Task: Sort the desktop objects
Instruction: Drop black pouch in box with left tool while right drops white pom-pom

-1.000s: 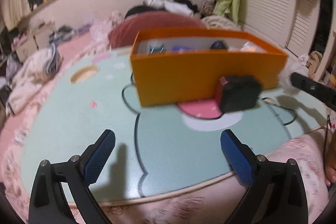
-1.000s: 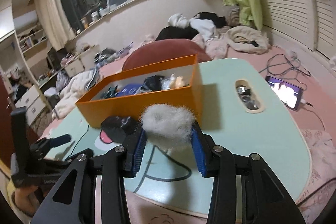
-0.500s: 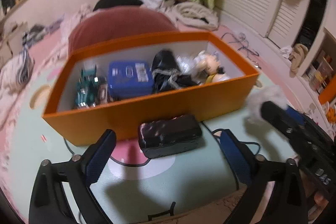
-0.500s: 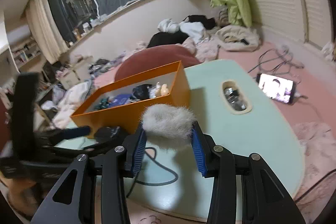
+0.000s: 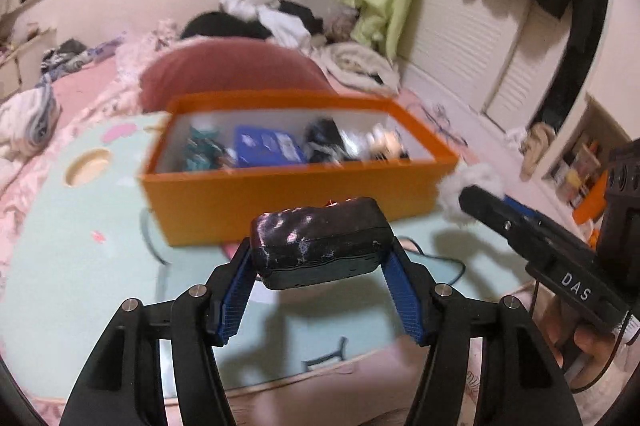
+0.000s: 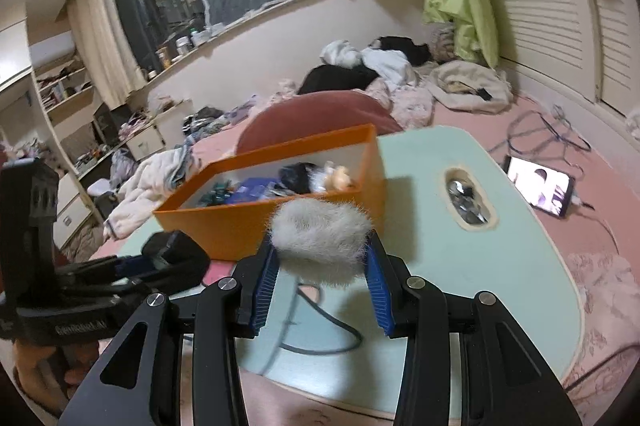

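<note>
Pretty messy bedroom: clothes heaped on the pink floor point(image 6: 500, 114). On the mint counter point(image 6: 432, 250) sits the orange box point(image 5: 296, 198). Left tongs point(image 5: 320, 266) are closing on a black case point(image 5: 320, 246), lifted off the counter; right tongs point(image 6: 322, 266) pinch a grey fluffy ball point(image 6: 320, 234).

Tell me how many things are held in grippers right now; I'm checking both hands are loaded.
2: a black case between the closing jaws of the left gripper, off the table, and a grey fluffy ball clamped in the right gripper.
</note>
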Tool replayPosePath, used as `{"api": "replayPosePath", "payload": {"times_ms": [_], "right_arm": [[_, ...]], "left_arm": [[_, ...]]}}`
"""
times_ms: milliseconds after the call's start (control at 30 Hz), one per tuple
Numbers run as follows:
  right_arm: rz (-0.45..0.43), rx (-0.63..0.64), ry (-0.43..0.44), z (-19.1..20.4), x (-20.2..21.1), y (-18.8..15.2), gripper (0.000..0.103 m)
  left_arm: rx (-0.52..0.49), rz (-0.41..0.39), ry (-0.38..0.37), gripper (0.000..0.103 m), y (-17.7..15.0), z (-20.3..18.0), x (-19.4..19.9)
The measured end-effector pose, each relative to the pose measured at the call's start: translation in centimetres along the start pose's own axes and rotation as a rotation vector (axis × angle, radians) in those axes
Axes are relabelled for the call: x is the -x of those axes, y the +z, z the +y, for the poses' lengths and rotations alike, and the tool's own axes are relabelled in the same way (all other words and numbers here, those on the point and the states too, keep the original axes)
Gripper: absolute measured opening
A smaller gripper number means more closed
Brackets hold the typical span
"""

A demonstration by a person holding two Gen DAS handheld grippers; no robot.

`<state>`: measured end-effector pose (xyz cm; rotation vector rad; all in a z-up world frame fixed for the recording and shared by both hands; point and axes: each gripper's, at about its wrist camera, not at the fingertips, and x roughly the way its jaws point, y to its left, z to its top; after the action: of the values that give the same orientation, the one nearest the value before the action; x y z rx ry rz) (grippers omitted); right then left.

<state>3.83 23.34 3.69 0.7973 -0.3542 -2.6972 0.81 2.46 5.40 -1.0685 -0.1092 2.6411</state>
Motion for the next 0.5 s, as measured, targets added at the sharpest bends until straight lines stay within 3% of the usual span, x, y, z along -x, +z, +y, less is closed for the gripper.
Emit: {"api": "replayPosePath", "payload": {"times_ms": [233, 267, 300, 367, 400, 433, 467, 500], "right_arm": [[-0.002, 0.115, 0.033, 4.3, -2.6, 5.0, 0.043], [0.012, 0.128, 0.031, 4.7, -3.6, 5.9, 0.044], [0.043, 0.142, 0.019, 4.9, -4.9, 6.3, 0.049], [0.131, 0.160, -0.064, 4.3, -7.7, 6.2, 0.064], [0.211, 0.164, -0.123, 3.6, -9.5, 5.6, 0.078], [0.227, 0.192, -0.154, 3.3, -10.3, 5.0, 0.080], [0.162, 0.264, -0.168, 3.7, -9.8, 4.3, 0.082], [0.143, 0.253, -0.156, 3.5, -9.4, 4.1, 0.082]], "left_arm": [[0.038, -0.107, 0.077, 0.062, 6.2, 2.4, 1.3], [0.043, -0.110, 0.090, 0.069, 6.6, 2.7, 0.7], [0.048, -0.099, 0.136, 0.082, 7.0, 3.2, -0.4], [0.045, -0.044, 0.252, 0.093, 6.7, 4.2, -2.9], [0.026, 0.017, 0.254, 0.093, 6.0, 4.7, -4.7], [0.034, 0.030, 0.206, 0.093, 5.3, 5.1, -5.7], [0.079, -0.002, 0.160, 0.094, 4.9, 5.7, -5.5], [0.112, -0.001, 0.126, 0.094, 4.6, 6.2, -5.6]]}}
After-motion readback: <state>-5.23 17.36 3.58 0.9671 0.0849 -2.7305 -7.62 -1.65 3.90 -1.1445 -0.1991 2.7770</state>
